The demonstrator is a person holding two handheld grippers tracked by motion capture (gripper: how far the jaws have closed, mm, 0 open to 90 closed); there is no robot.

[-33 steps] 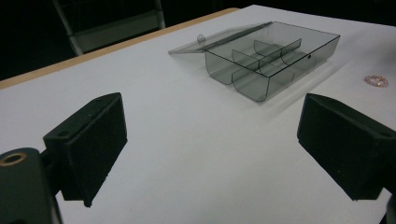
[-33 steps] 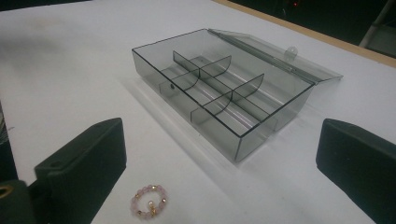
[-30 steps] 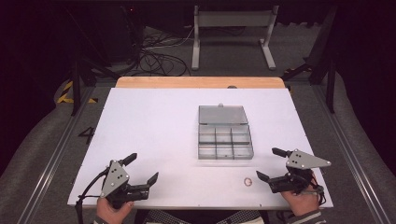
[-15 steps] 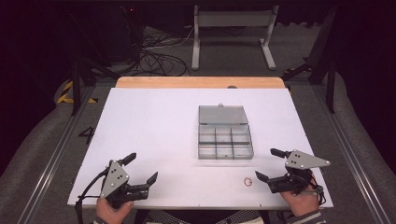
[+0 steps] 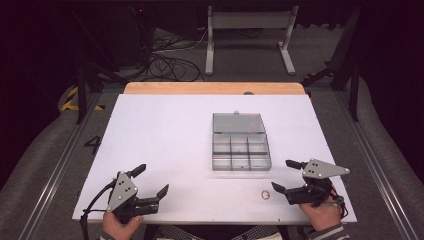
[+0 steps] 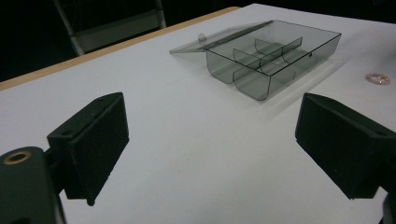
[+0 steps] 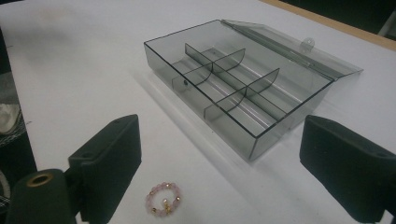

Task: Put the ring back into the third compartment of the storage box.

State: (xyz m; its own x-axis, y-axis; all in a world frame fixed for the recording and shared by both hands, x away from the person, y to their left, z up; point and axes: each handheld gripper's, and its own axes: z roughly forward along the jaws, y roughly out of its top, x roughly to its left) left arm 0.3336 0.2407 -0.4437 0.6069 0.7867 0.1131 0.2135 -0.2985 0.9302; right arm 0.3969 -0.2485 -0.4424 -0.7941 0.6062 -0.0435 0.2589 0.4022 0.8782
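pink beaded ring (image 7: pixel 163 198), smoky clear plastic box (image 7: pixel 243 93), flat white table (image 5: pixel 165 135)

Bead ring (image 5: pixel 265 194): small, pink with gold bits, lying flat near tabletop's front edge, right of middle. Box (image 5: pixel 240 149): smoky clear, six compartments, lid open flat, mid-table.

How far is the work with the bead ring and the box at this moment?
Done: the box stands with its lid open and its compartments empty. In hand: the right claw is beside the bead ring, jaws apart and just closing a little, nothing between them. The left claw is open. Left: picking up the ring, which probably goes into the box.
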